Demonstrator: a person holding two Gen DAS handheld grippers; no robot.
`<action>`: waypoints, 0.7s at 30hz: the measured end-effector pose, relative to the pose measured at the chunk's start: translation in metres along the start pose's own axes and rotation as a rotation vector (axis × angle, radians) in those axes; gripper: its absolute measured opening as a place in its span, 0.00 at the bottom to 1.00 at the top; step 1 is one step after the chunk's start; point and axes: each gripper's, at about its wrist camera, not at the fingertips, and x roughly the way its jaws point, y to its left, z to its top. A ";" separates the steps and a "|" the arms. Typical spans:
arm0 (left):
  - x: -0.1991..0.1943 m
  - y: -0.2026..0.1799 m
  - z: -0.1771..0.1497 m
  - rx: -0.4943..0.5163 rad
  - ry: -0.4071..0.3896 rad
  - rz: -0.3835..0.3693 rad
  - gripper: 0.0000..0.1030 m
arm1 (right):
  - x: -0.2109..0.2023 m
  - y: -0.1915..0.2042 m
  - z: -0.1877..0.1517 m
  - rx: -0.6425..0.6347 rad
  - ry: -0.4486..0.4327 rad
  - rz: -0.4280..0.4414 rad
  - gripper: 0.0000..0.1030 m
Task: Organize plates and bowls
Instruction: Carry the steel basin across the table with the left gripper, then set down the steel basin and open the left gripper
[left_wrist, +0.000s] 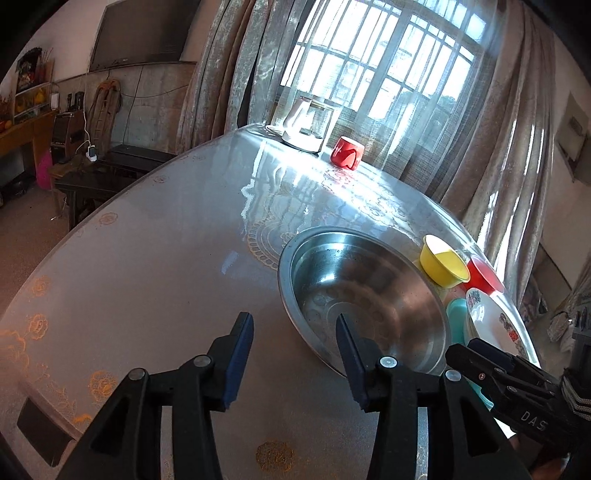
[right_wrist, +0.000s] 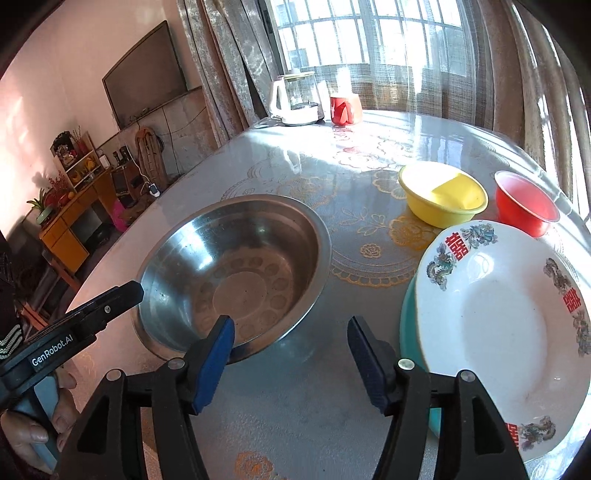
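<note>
A steel bowl (left_wrist: 365, 295) (right_wrist: 236, 269) sits empty on the round table. A yellow bowl (left_wrist: 443, 264) (right_wrist: 441, 195) and a red bowl (left_wrist: 484, 275) (right_wrist: 526, 205) stand behind it. A white plate with dragon print (left_wrist: 495, 325) (right_wrist: 506, 332) lies on a teal plate (left_wrist: 456, 317) (right_wrist: 410, 328). My left gripper (left_wrist: 293, 328) is open and empty at the steel bowl's near left rim. My right gripper (right_wrist: 290, 332) is open and empty, between the steel bowl and the plates. Each gripper shows in the other's view, the left (right_wrist: 122, 295) and the right (left_wrist: 480, 350).
A glass kettle (left_wrist: 306, 125) (right_wrist: 297, 98) and a red mug (left_wrist: 347, 152) (right_wrist: 343, 109) stand at the table's far edge by the curtained window. The table (left_wrist: 147, 258) (right_wrist: 351, 155) has a glossy patterned cover. Furniture and a wall TV are at the left.
</note>
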 end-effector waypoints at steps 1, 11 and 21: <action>-0.004 -0.003 0.001 0.007 -0.008 -0.007 0.49 | -0.005 -0.002 -0.002 -0.003 -0.019 -0.001 0.63; -0.019 -0.053 0.004 0.117 -0.020 -0.054 0.54 | -0.046 -0.056 -0.012 0.148 -0.087 -0.030 0.64; -0.004 -0.073 0.015 0.140 0.016 -0.052 0.54 | -0.061 -0.107 -0.014 0.284 -0.113 -0.051 0.64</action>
